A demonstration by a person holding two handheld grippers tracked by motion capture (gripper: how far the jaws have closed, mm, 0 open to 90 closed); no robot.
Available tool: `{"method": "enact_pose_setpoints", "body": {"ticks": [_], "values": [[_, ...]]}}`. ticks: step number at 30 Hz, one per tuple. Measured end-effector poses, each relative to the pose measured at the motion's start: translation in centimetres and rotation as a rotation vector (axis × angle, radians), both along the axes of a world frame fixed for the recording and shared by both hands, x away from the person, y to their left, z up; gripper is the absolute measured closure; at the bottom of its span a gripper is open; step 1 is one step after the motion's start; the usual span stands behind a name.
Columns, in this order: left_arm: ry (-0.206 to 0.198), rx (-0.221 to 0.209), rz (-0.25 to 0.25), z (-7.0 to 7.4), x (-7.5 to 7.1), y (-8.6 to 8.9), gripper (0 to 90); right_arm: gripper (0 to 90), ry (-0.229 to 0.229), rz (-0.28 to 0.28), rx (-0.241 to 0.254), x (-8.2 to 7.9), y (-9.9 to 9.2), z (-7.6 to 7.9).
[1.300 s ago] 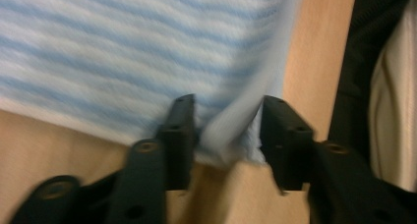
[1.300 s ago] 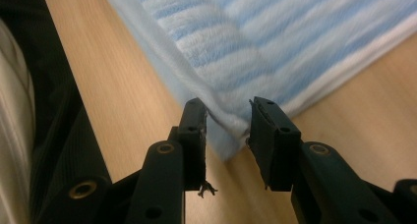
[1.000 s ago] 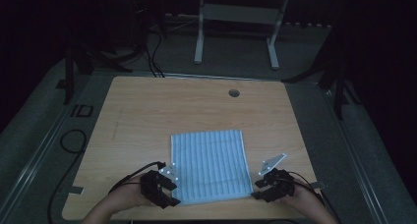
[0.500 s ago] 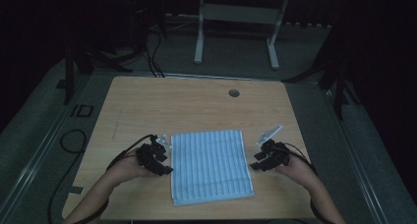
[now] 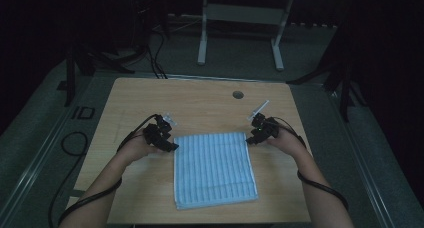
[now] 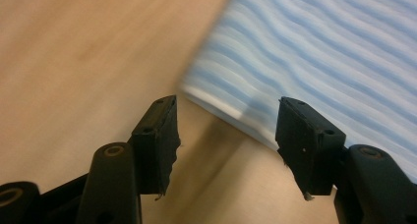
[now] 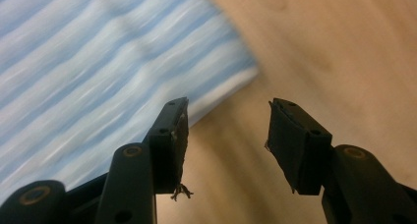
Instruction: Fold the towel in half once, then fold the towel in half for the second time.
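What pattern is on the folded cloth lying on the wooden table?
The light blue cloth has thin white stripes, clearest in the left gripper view.

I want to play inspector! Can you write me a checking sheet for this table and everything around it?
Surface: wooden table, bare except for a small round hole near its far edge.
Job's things: blue striped towel, folded flat, near the front edge.
Clutter: nothing seen.
Grippers: left gripper by the towel's far left corner, jaws open, nothing between them; right gripper by the far right corner, jaws open, nothing between them.
Cables: one black cable along each forearm; more on the floor at left.
Surroundings: dark room, grey floor, white stand behind the table.
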State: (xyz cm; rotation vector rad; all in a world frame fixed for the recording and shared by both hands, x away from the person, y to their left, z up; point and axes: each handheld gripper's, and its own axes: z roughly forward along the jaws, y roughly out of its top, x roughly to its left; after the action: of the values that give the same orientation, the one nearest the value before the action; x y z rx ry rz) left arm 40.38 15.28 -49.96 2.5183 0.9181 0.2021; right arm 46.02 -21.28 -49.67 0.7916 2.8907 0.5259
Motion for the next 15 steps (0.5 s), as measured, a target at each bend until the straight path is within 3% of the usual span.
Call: {"method": "enact_pose_setpoints", "body": {"ticks": [6,10,15], "values": [[0.031,-0.052,0.039,-0.2,2.6,-0.5,43.1,49.1,0.004,-0.026,-0.040,2.4,1.8,-0.8],[0.052,-0.007,0.034,-1.2,3.6,-1.5,43.1,49.3,0.031,-0.025,-0.084,3.0,2.3,-2.1],[0.086,0.046,0.017,-2.7,4.2,-2.4,44.7,55.3,0.035,-0.007,-0.064,3.1,2.7,-2.1]]}}
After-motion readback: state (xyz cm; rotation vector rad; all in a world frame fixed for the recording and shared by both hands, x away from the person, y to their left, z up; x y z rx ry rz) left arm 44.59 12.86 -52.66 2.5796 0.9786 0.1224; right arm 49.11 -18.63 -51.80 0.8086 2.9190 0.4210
